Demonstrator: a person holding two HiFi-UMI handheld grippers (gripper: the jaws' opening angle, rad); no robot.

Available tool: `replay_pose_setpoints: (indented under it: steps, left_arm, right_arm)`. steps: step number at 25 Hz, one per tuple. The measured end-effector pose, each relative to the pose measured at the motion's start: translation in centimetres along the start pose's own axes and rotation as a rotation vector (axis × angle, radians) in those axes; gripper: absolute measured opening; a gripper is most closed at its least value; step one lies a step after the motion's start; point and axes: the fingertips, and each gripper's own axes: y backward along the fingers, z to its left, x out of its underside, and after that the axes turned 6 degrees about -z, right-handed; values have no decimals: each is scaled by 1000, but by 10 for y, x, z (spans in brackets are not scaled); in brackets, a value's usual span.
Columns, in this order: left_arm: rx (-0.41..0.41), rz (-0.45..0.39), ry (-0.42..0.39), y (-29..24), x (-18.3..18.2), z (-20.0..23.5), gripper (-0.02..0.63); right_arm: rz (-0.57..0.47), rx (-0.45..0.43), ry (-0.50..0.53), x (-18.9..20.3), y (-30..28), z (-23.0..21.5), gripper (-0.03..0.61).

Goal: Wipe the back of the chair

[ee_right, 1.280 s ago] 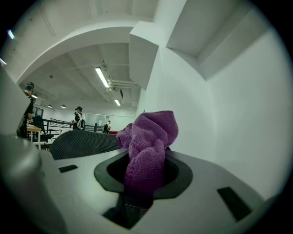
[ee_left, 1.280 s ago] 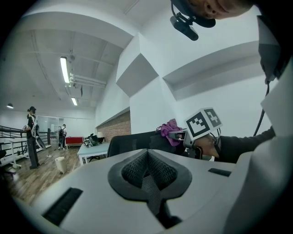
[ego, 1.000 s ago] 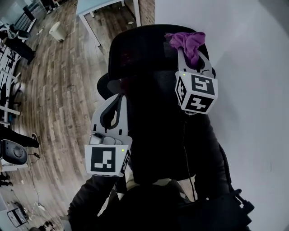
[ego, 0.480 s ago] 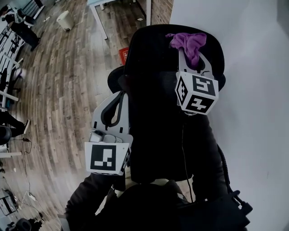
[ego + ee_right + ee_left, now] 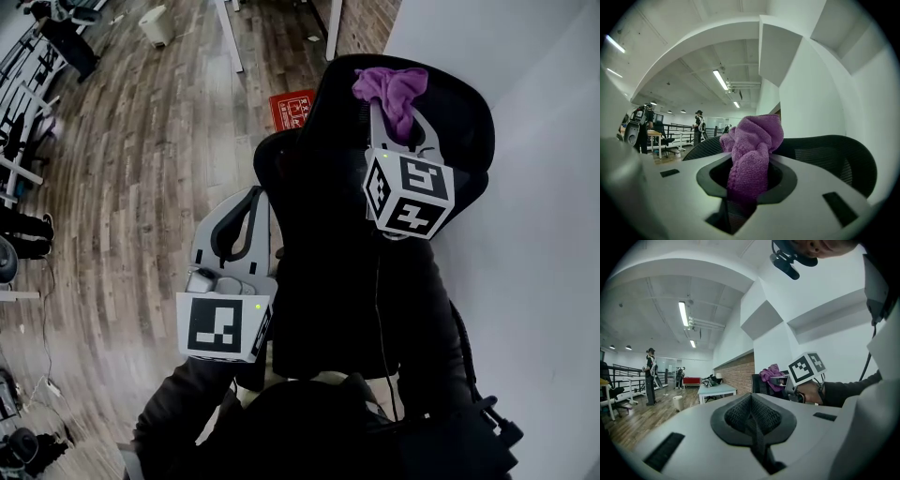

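Up against the plain white wall (image 5: 548, 244) is the big black mesh office chair (image 5: 319, 141). My right gripper (image 5: 395, 117) is pinching a bunched purple microfibre cloth (image 5: 391, 86) at the backrest's top, probably touching it. My left gripper (image 5: 249, 202) is pressed together on nothing, beside the chair's left edge

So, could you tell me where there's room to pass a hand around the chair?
Open: wood floor left of the chair, up to the red mat. Crowded: the chair's right side sits close to the white wall.
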Motion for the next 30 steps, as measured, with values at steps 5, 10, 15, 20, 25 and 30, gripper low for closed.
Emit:
replay_pose_setpoints:
  steps: [5,10,15,20,25,30]
  left_arm:
    - [-32,-5,5,23,0,26,9]
    - [-68,-13,2,37,-2,42,9]
    - [-94,-21,1,49,-10,57,9]
    - [-107,-21,-3,62,-12,61,9]
    - [-98,-11,-6,65,-5,53,9]
    - [-80,-3,-11,61,3,43,9]
  right_arm:
    - [-7,-44,2,-7,-3,42,110]
    - [-24,-83,1,-14,-5,68,110]
    - [-45,-121,10,-30,-9,93,110]
    - [-50,-118,14,-30,-4,100,110]
    - [-47,-125,12,-15,9,104,110]
    - [-34,-138,0,2,16,105,110]
